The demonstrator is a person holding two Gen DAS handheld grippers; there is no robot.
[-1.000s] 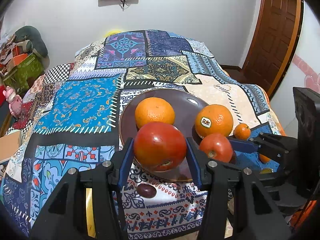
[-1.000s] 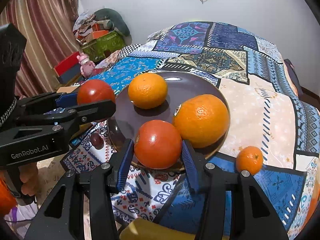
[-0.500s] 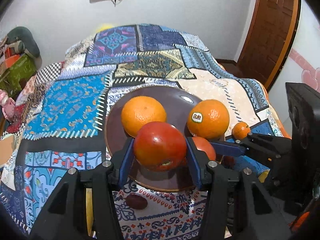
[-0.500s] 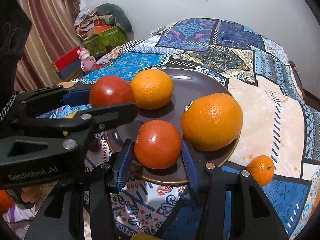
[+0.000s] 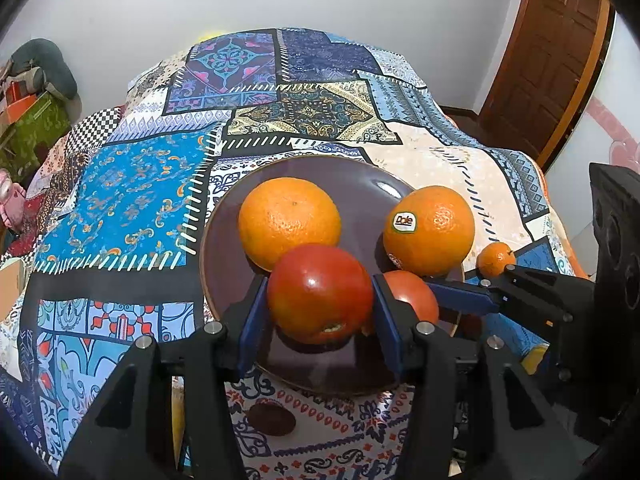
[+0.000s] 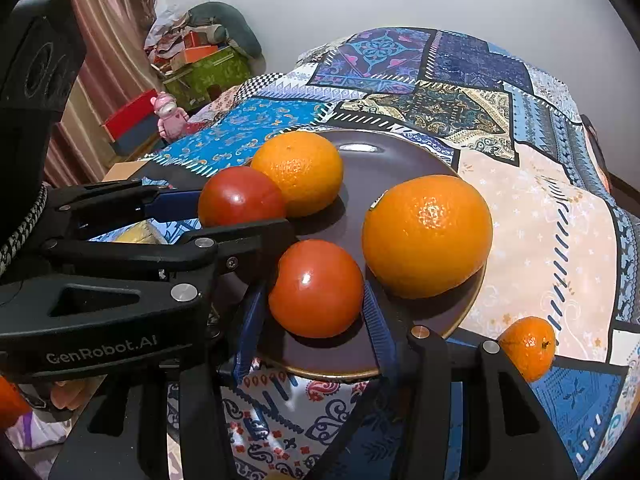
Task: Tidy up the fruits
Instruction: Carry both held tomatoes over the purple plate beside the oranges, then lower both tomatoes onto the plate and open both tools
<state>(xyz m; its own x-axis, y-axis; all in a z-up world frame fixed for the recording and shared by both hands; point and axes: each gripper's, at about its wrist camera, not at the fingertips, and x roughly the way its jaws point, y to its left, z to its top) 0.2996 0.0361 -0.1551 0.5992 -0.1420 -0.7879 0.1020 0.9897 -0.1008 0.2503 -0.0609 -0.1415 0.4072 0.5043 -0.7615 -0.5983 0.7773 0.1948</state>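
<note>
My left gripper (image 5: 320, 300) is shut on a red tomato (image 5: 320, 292) and holds it over the near part of the dark brown plate (image 5: 360, 188). My right gripper (image 6: 316, 300) is shut on a second tomato (image 6: 316, 288) over the plate's (image 6: 392, 156) near edge; that tomato also shows in the left wrist view (image 5: 416, 300). Two oranges lie on the plate: one at the left (image 5: 290, 220) (image 6: 298, 172), one with a Dole sticker at the right (image 5: 430, 230) (image 6: 426, 236). The left gripper's tomato shows in the right wrist view (image 6: 240, 196).
A small mandarin (image 5: 494, 258) (image 6: 528, 346) lies on the patchwork cloth (image 5: 120, 200) right of the plate. A dark round fruit (image 5: 272, 418) lies on the cloth in front of the plate. Boxes and a pink toy (image 6: 170, 114) stand at the far left. A wooden door (image 5: 548, 60) is at the right.
Both grippers have moved forward with their tomatoes, from the plate's near edge to over the plate. The left tomato now sits close to the left orange.
</note>
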